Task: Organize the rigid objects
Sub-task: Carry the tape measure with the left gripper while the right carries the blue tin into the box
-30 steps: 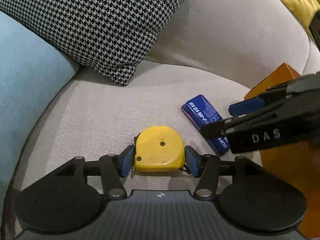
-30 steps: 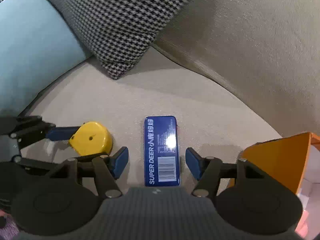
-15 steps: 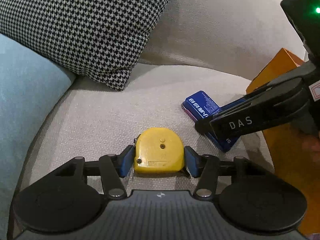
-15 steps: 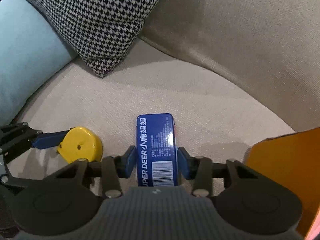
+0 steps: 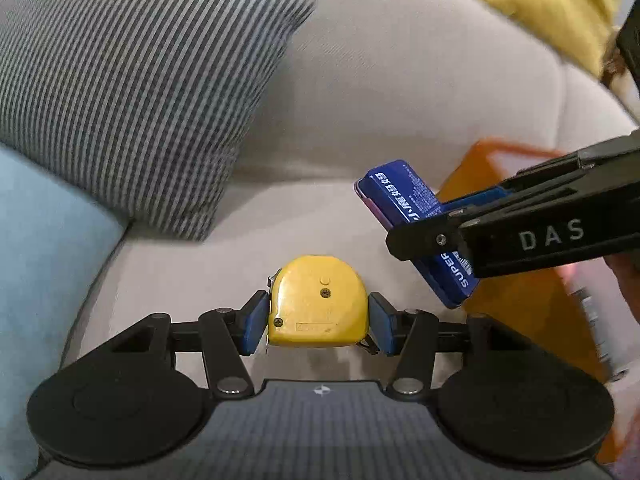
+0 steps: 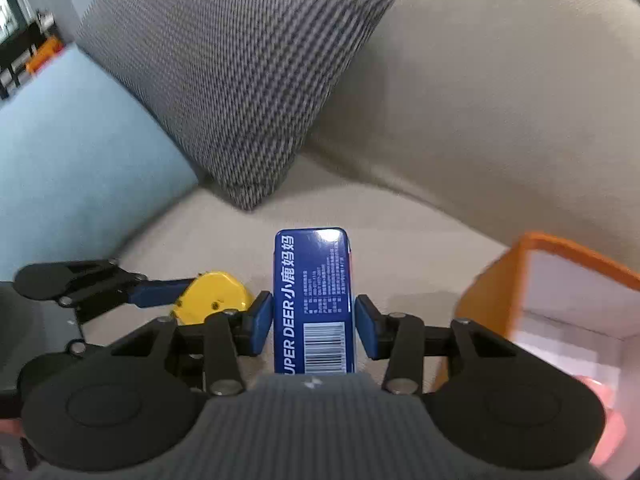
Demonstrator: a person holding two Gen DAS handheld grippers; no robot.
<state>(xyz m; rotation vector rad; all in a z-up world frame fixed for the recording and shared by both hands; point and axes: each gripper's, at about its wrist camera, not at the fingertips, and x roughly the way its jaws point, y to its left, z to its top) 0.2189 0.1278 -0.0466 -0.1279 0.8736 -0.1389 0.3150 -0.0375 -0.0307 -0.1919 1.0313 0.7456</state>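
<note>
My left gripper (image 5: 318, 326) is shut on a yellow tape measure (image 5: 316, 302) and holds it above the beige sofa seat (image 5: 192, 280). My right gripper (image 6: 314, 326) is shut on a flat blue box labelled SUPER DEER (image 6: 312, 292) and holds it lifted off the seat. In the left wrist view the blue box (image 5: 404, 196) and the right gripper's black fingers (image 5: 500, 236) are at the right, tilted. In the right wrist view the tape measure (image 6: 214, 298) shows at the left, in the left gripper's blue pads (image 6: 156, 292).
An open orange box with a white inside (image 6: 572, 292) stands at the right on the seat; it also shows in the left wrist view (image 5: 520, 304). A houndstooth cushion (image 5: 132, 96) and a light blue cushion (image 5: 44, 248) lie at the back left. A yellow cloth (image 5: 552, 8) is at the back right.
Both grippers have lifted their objects off the seat. The right gripper closed on the blue box and raised it, tilted, beside the orange box. The views are motion-blurred.
</note>
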